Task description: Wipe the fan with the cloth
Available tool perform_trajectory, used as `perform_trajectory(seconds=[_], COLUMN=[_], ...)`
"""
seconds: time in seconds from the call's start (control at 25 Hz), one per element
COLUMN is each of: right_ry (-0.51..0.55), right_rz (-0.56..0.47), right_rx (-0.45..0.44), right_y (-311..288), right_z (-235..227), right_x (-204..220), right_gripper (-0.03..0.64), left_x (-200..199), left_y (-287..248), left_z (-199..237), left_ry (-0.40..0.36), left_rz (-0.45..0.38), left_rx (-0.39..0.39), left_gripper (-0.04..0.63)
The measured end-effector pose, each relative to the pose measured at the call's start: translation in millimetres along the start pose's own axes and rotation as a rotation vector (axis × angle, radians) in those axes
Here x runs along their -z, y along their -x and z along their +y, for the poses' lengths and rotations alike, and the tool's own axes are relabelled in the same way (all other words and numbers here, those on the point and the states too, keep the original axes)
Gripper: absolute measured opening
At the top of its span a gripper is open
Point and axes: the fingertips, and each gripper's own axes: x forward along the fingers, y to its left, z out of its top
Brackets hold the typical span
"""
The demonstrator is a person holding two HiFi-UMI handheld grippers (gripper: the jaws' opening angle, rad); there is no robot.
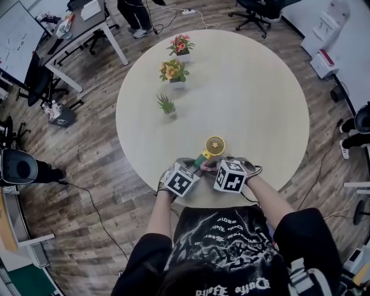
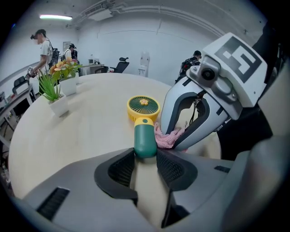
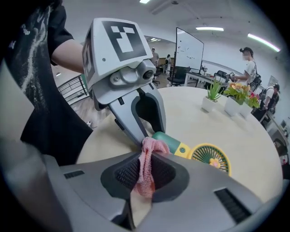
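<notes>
I've got my left gripper (image 2: 145, 156) clamped halfway shut on the green handle of the fan (image 2: 143, 118) at the table's (image 1: 248, 87) near edge, my right gripper (image 3: 146, 171) pinching the pink cloth (image 3: 151, 147) there too.

You face a round pale table (image 1: 248, 98) on a wood-plank floor (image 1: 92, 173). Three potted plants (image 1: 173, 72) stand on its far left part. Far left of you are a desk (image 1: 87, 26) and a whiteboard (image 3: 189, 45), and an office chair (image 1: 257, 8) stands far right. The walls (image 2: 136, 45) are white, with a strip light (image 2: 55, 17) overhead.
</notes>
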Motion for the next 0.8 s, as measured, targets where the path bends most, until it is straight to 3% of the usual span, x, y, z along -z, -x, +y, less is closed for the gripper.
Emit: perform_trajectory(seconds=[0.12,0.2,0.32,0.44,0.6,0.8], right_ry=[-0.033,-0.077,-0.211,-0.344,-0.480,-0.636], right_rz=[0.000,-0.032,-0.125,-0.213,-0.300,-0.420], right_rx=[-0.082,-0.076,-0.026,0.039,0.139,0.239], right_y=[8,16,30,48,72,98], right_z=[13,17,16,9,-5,-20], right_x=[4,7,9,15,29,44], right_gripper=[0.055,0.055,0.057,0.057,0.057,0.057], left_x=[0,-1,-1,-6,-34,-49], left_y=[1,0,3,8,11,-16], left_z=[-1,-2,-5,-1,3,4], left_ry=[0.003,0.028,0.064,0.082,0.106,0.027], left_rz=[-0.007,-0.009,-0.001,-0.023,-0.106,-0.021], left_rx=[0.002,0.012,0.036,0.010,-0.022,-0.067], left_gripper=[0.170,0.175,0.219,0.302,0.305,0.304])
